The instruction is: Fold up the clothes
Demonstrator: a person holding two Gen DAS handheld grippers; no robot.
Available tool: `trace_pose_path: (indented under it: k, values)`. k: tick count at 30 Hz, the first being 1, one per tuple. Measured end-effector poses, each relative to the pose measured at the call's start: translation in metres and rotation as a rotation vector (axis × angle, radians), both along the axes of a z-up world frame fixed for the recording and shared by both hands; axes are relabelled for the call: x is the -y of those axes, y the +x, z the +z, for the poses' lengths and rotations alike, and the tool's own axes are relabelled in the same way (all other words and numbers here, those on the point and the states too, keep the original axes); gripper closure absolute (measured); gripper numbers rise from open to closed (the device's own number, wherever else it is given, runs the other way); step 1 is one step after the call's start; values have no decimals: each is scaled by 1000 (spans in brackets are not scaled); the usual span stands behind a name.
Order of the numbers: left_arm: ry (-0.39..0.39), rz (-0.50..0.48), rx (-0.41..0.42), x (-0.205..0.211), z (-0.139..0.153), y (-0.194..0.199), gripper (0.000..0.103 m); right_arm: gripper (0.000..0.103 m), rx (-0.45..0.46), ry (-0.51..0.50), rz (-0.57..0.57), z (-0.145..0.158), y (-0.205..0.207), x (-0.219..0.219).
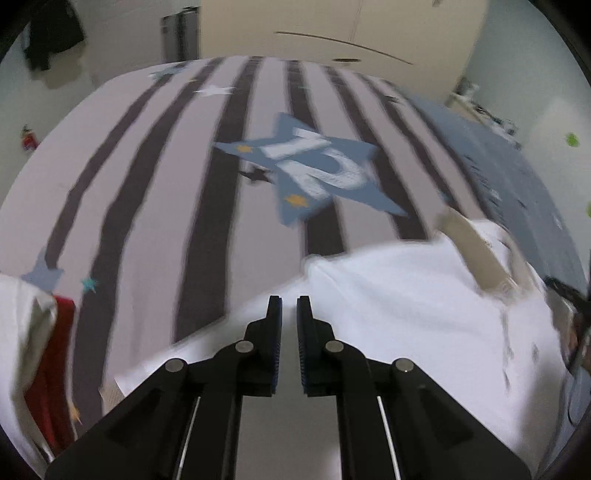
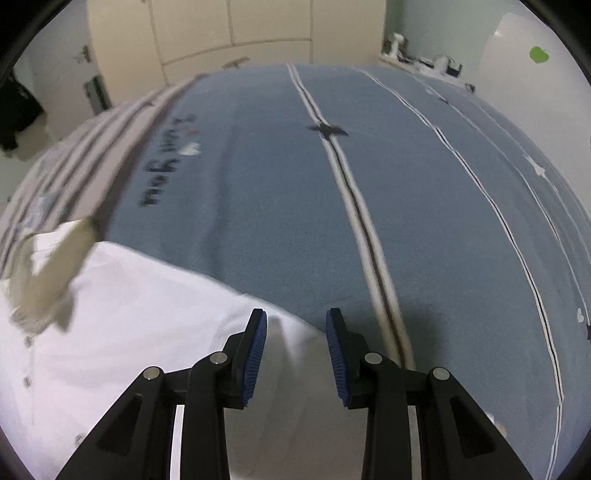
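Spread flat on bed cover [image 2: 295, 206]: white shirt [image 1: 406, 314], beige collar [image 1: 476, 251] at far end. Left gripper [image 1: 289, 301] low over shirt's near edge, fingers nearly together with narrow gap, nothing clearly clamped. Right gripper [image 2: 295, 314] with fingers wide apart, poised over shirt's hem [image 2: 288, 328]. Red and white garments [image 1: 48, 350] bunched at left.

**Layout on bed**

The shirt [image 1: 406, 317] lies on the bedspread [image 1: 184, 192], its collar [image 1: 476, 251] at the far side. The left gripper [image 1: 289, 306] sits over the shirt's left edge, the right gripper [image 2: 295, 321] over its right edge. A second garment [image 1: 33, 350] lies at far left. A wardrobe [image 2: 236, 33] stands behind the bed.
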State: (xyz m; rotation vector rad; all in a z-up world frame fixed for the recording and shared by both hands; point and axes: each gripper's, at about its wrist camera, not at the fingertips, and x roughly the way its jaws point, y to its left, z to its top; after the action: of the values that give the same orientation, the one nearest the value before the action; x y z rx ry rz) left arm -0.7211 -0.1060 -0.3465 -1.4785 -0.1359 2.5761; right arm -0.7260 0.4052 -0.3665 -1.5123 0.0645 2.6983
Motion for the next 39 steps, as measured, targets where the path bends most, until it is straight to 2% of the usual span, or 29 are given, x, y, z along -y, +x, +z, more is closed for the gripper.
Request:
trace_pose_path:
  k: [3, 5, 7, 8, 9, 11, 13, 15, 16, 18, 21, 23, 28, 32, 36, 39]
  values:
    - [-14, -77, 20, -15, -14, 12, 97, 73, -43, -62, 61, 14, 26, 18]
    - [-68, -79, 41, -17, -27, 18, 97, 72, -35, -104, 91, 14, 38, 29]
    - [-143, -46, 59, -1, -45, 19, 97, 72, -12, -140, 123, 9, 50, 41]
    - [-167, -13, 67, 17, -54, 17, 97, 72, 4, -124, 132, 2, 55, 46]
    - [-170, 22, 67, 31, -54, 18, 97, 72, 22, -103, 134, -6, 59, 48]
    - [-172, 92, 62, 54, -46, 21, 97, 72, 36, -123, 96, -15, 63, 40]
    - [-154, 142, 47, 69, -34, 30, 97, 72, 17, -161, 55, -10, 70, 31]
    - [-91, 162, 28, 79, -18, 47, 96, 72, 0, -162, 41, -3, 80, 27]
    - [-85, 163, 21, 79, -12, 56, 96, 72, -2, -159, 38, 0, 84, 25]
    - [-59, 167, 27, 80, -6, 77, 87, 72, -6, -152, 30, 6, 93, 22]
    - [-5, 208, 73, 86, -10, 100, 75, 72, -2, -135, 11, 13, 113, 12]
    - [39, 230, 96, 88, -15, 119, 74, 72, 4, -118, -8, 17, 130, 1]
    - [103, 232, 88, 67, -19, 136, 74, 72, 30, -101, -77, 15, 154, -29]
    - [92, 225, 112, 56, -30, 151, 74, 71, 50, -114, -130, 10, 168, -46]
    - [26, 239, 123, 57, -35, 148, 90, 66, 65, -137, -148, 7, 177, -51]
    - [-14, 263, 108, 69, -27, 148, 91, 66, 74, -156, -155, 6, 182, -53]
